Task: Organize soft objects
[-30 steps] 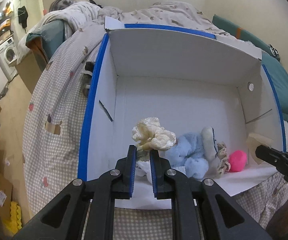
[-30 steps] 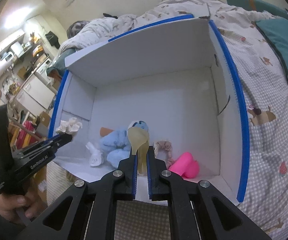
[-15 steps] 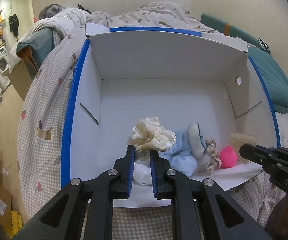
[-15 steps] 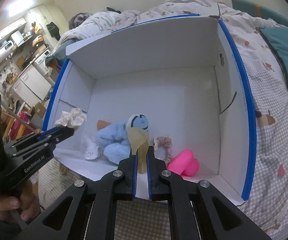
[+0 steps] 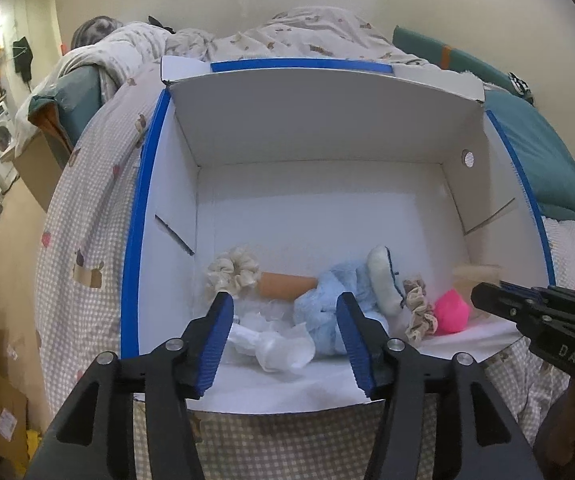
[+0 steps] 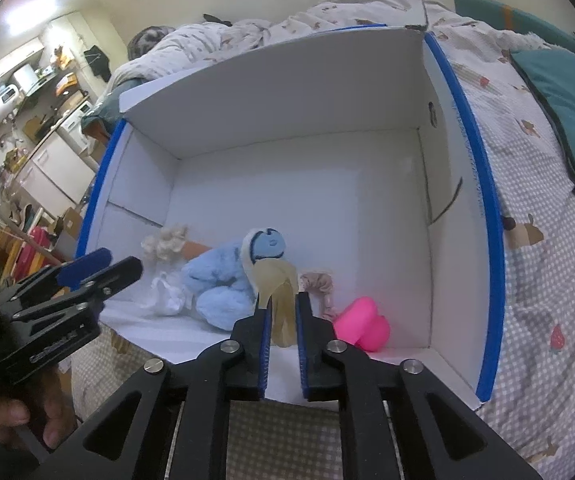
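A white cardboard box with blue-taped rims lies open on a checked quilt with small animal prints. My left gripper hangs over the box's near edge, its blue-padded jaws opening with nothing between them. The cream ruffled fabric scrunchie lies on the box floor near the left wall, touching one end of an orange-tan cylindrical roll. Just in front of these lies a crumpled white cloth bundle.

My right gripper has its jaws just beginning to part, with a limp translucent yellowish soft piece still hanging between the pads. Behind it sits a light-blue plush toy with a cream hood and blue face; to its right lie a beige patterned scrunchie and a bright pink heart-shaped soft object, all along the near side of the box.

Legible writing: in the left wrist view the right gripper's body bears the letters "DAS". The lettering on the left gripper's body in the right wrist view is too blurred to read. My left hand grips that handle. A teal cushion rests on the quilt, right of the box.
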Available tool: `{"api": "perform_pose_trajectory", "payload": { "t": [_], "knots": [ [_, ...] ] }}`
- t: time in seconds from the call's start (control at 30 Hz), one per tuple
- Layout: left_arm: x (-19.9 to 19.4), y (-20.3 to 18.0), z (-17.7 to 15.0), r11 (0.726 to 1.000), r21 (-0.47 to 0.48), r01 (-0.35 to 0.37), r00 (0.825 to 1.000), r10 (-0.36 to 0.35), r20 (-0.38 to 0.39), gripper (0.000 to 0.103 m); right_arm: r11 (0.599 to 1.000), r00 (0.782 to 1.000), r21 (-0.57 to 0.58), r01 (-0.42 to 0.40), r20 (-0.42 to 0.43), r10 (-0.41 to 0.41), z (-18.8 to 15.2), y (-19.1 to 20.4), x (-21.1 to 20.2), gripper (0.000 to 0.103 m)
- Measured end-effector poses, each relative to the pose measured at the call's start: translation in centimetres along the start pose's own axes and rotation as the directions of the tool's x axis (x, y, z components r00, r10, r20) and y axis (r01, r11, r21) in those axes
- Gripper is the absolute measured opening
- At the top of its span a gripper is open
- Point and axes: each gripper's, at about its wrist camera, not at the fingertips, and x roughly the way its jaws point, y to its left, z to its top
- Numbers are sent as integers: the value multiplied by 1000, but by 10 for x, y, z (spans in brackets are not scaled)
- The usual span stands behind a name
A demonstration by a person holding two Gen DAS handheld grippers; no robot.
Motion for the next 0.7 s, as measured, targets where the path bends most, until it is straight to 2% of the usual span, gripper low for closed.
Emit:
{"api": "perform_pose_trajectory", "payload": {
  "t": [0.03,0.1,0.13,0.17,0.2,0.3,0.33,0.37,0.4,0.5,0.57,0.63,0.7],
  "knots": [
    [0,0,0,1000,-2,2,1000,-2,-2,51,1000,1000,6,-1,2,1,1,-1,0,15],
    [0,1,1,1000,-9,7,1000,-7,-9,51,1000,1000,19,0,8,0,2,-3,-1,23],
    [0,3,1,1000,-17,14,1000,-14,-16,51,1000,1000,28,-7,12,7,1,-4,-2,38],
    [-1,5,2,999,-34,31,999,-32,-23,51,999,1000,39,-20,18,19,1,-6,-4,59],
    [-2,8,2,998,-50,44,999,-45,-23,51,998,999,49,-28,33,27,1,-7,-7,66],
    [-9,17,4,994,-101,45,999,-47,-17,51,998,997,57,-19,79,15,3,-7,-17,71],
    [-12,20,4,992,-115,47,999,-49,-11,51,998,995,63,-14,99,8,3,-7,-20,81],
    [-17,25,4,990,-133,40,999,-40,2,51,998,993,69,-9,117,1,3,-9,-23,96],
    [-21,27,4,989,-144,28,1000,-27,13,51,997,991,75,-6,135,-5,4,-9,-27,103],
    [-35,37,3,983,-183,6,999,3,53,51,996,985,88,-6,174,-10,4,-9,-36,103],
    [-44,45,3,976,-217,34,997,-17,80,54,996,982,83,15,187,-30,6,-7,-42,103],
    [-52,51,3,969,-240,63,995,-41,96,69,996,977,79,36,206,-52,5,-4,-51,103],
    [-59,56,1,963,-264,53,993,-23,112,79,996,973,79,52,221,-68,4,-2,-60,103]
  ]
}}
